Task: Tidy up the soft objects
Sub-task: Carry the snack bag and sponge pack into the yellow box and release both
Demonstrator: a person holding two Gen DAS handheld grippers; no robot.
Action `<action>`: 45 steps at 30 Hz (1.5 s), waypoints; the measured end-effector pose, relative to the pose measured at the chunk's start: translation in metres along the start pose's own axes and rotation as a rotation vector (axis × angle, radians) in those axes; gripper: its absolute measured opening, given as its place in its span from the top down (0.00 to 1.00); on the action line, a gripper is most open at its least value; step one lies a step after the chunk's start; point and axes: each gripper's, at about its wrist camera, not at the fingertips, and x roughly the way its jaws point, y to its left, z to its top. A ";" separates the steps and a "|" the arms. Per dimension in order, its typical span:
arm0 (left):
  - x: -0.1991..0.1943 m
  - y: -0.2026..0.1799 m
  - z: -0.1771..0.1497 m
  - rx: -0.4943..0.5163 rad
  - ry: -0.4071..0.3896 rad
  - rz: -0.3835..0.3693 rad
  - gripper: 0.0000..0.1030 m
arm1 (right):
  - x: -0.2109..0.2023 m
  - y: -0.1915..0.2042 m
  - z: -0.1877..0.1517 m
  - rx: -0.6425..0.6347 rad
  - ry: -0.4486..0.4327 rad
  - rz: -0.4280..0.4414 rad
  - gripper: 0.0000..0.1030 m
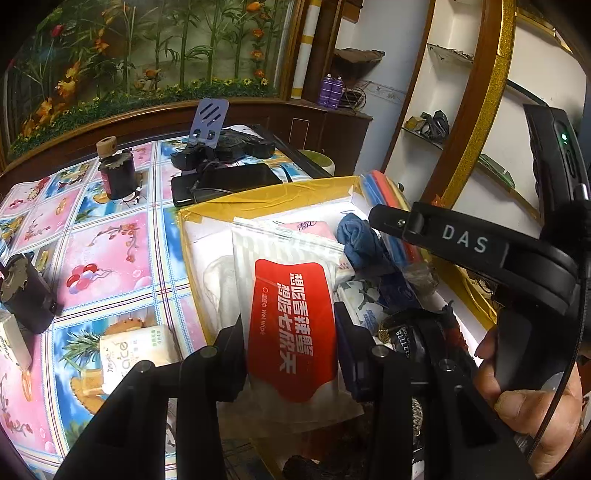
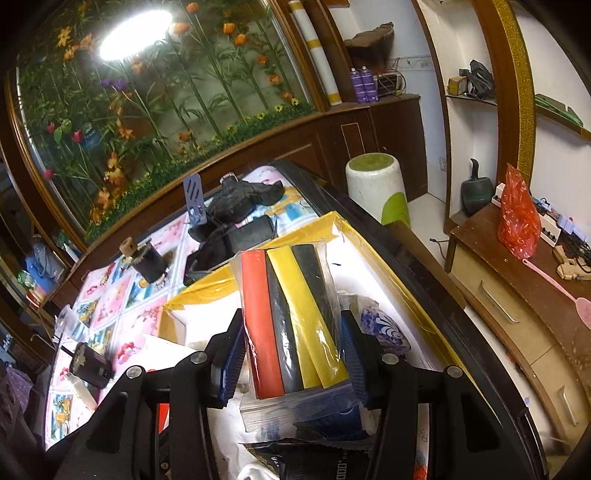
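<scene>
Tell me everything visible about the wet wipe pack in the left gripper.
The wet wipe pack is a soft, flat white pouch with a large red label bearing white Chinese characters and "Wet wipe". The left gripper pinches it from both sides, its crimped top edge pointing away, above the yellow-taped cardboard box of soft items.

Both wrist views bend straight lines into curves and fall to black at the rounded corners. Far ahead of the right gripper and up to its left, a round lamp reflection burns out to pure white on the glass flower panel. Things close under each gripper stay sharp and evenly lit, with soft, shallow shadows.
</scene>
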 end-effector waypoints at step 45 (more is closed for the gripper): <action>-0.001 -0.011 -0.006 0.042 0.007 -0.044 0.45 | -0.001 -0.001 -0.006 0.016 0.004 -0.003 0.36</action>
